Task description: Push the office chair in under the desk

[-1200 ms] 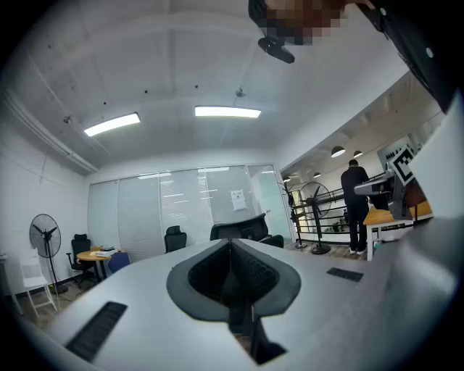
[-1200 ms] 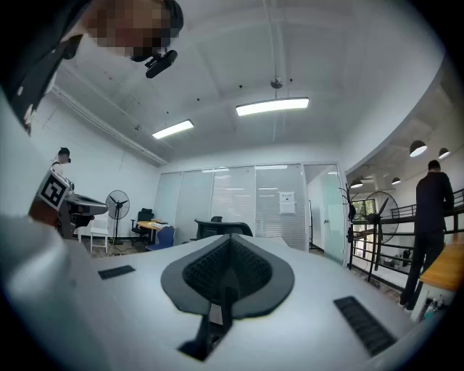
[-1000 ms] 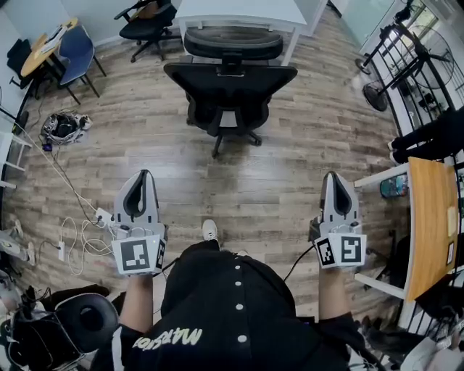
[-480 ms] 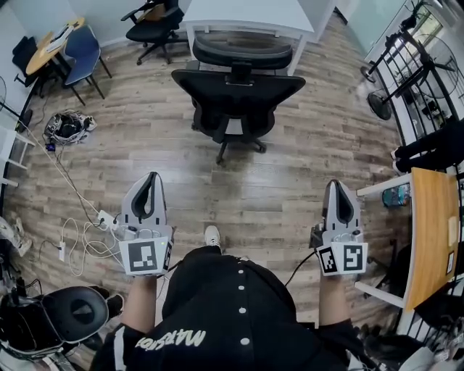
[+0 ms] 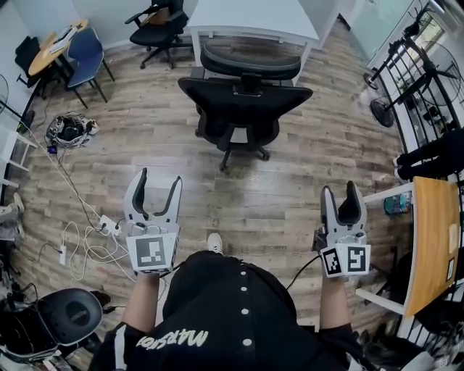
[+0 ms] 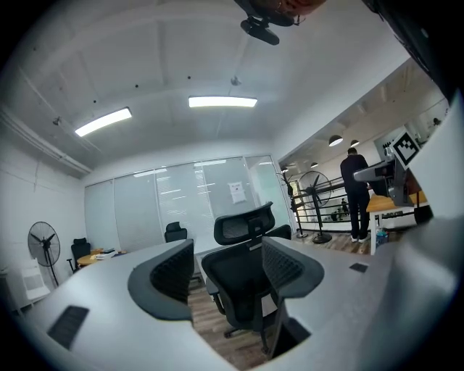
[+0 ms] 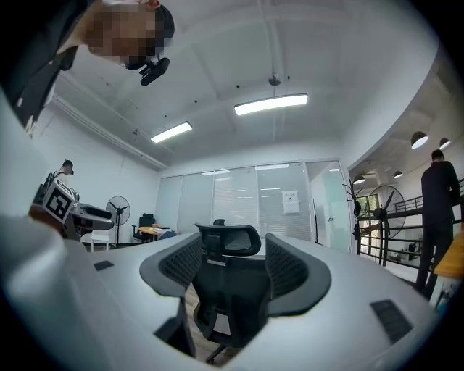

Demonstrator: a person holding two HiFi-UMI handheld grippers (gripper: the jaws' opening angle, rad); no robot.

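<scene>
- The left gripper (image 5: 158, 181) has its jaws spread wide. They have just been opening, and there is nothing between them but air.
- The right gripper (image 5: 340, 191) is released too. Its jaws have also just been opening and are empty.
- Both point level at the office chair (image 5: 245, 101), well apart from it across the wooden floor (image 5: 290, 181).
- The chair's back faces the grippers. Its headrest (image 5: 250, 61) sits at the near edge of the white tabletop (image 5: 254, 16), perhaps just under it, though the steep view makes that hard to judge.
</scene>
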